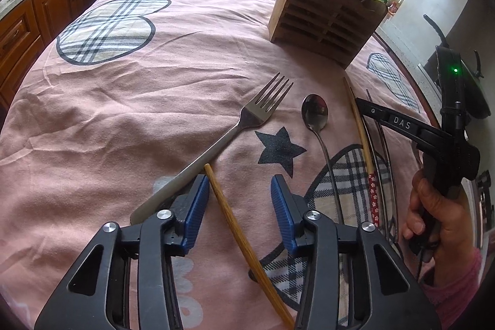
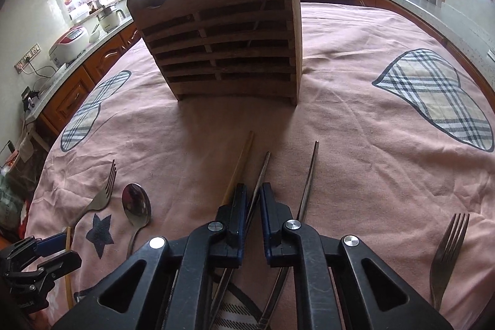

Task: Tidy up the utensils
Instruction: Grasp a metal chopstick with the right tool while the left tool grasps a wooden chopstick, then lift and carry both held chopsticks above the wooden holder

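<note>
Utensils lie scattered on the pink cloth of the tabletop (image 1: 123,113), and we stand with both tools low over them. Our left tongs (image 1: 239,200) are spread wide, and a wooden chopstick (image 1: 235,218) lies slanting in the gap between the blue pads without touching either, as far as we can see. We judge that we straddle it this way so that closing will catch it near its end. Just left of it lies a fork (image 1: 241,119), whose handle passes under the left pad, and to the right a spoon (image 1: 315,113) lies with its bowl pointing far.

Our right tongs (image 2: 253,206) are brought almost together around a thin metal chopstick (image 2: 260,181). We cannot tell for sure if the pads already press it or only enclose it; a narrow gap remains. A second wooden chopstick (image 2: 241,163) lies just beside on the left, and another metal chopstick (image 2: 309,175) lies on the right, so the narrow closing probably serves to take one piece alone. A second fork (image 2: 445,252) rests well apart at the near right.

The wooden holder (image 2: 222,45) stands upright at the far side, already with some metal pieces sticking out from its top. We think most of the sorting is still to do.
</note>
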`<state>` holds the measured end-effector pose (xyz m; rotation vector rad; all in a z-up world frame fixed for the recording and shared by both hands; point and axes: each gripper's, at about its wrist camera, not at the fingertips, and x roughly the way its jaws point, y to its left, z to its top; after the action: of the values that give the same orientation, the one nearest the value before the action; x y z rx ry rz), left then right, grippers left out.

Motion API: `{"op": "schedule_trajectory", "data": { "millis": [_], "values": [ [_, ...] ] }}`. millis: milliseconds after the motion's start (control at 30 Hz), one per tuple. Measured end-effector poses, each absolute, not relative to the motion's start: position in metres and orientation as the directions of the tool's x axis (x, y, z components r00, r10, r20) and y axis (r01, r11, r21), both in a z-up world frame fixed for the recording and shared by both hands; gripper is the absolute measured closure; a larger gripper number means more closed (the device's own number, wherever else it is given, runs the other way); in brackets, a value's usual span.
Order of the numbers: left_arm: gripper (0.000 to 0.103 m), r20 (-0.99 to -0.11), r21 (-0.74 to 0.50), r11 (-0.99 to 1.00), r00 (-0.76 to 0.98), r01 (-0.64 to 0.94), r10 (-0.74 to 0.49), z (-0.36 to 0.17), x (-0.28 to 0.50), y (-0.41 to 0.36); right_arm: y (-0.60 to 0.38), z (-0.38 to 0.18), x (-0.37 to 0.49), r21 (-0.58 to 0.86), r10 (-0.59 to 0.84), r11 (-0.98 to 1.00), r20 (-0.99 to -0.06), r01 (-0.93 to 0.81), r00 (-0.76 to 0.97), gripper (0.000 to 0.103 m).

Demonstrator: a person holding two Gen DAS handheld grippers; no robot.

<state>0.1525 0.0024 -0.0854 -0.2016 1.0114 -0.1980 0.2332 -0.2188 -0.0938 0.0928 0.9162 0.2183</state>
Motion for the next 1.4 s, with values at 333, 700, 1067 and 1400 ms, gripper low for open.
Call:
{"op": "schedule_trajectory", "data": {
  "millis": [333,700,1067,1400],
  "values": [
    [0.095,-0.817,-0.289,0.954,0.499,0.078,-0.288,-0.088,0.155,0.005,-0.217,-0.094,0.254,0.176,0.230,0.973,-0.771,-0.148,0.594,0.095],
    [0.097,-0.783,-0.292,0.950,0.543,0.110,-0.303,-0.062,0.144,0.002,-0.236,-0.063,0.223,0.277,0.313,0.948,-0.703,-0.160,0.638,0.099],
    [0.099,-0.693,-0.286,0.943,0.642,0.170,-0.326,-0.005,0.130,0.000,-0.238,-0.008,0.194,0.303,0.355,0.930,-0.601,-0.207,0.716,0.099],
    [0.099,-0.613,-0.285,0.936,0.712,0.204,-0.342,0.035,0.120,0.001,-0.247,0.035,0.168,0.308,0.369,0.922,-0.511,-0.236,0.776,0.099]
  ]
}}
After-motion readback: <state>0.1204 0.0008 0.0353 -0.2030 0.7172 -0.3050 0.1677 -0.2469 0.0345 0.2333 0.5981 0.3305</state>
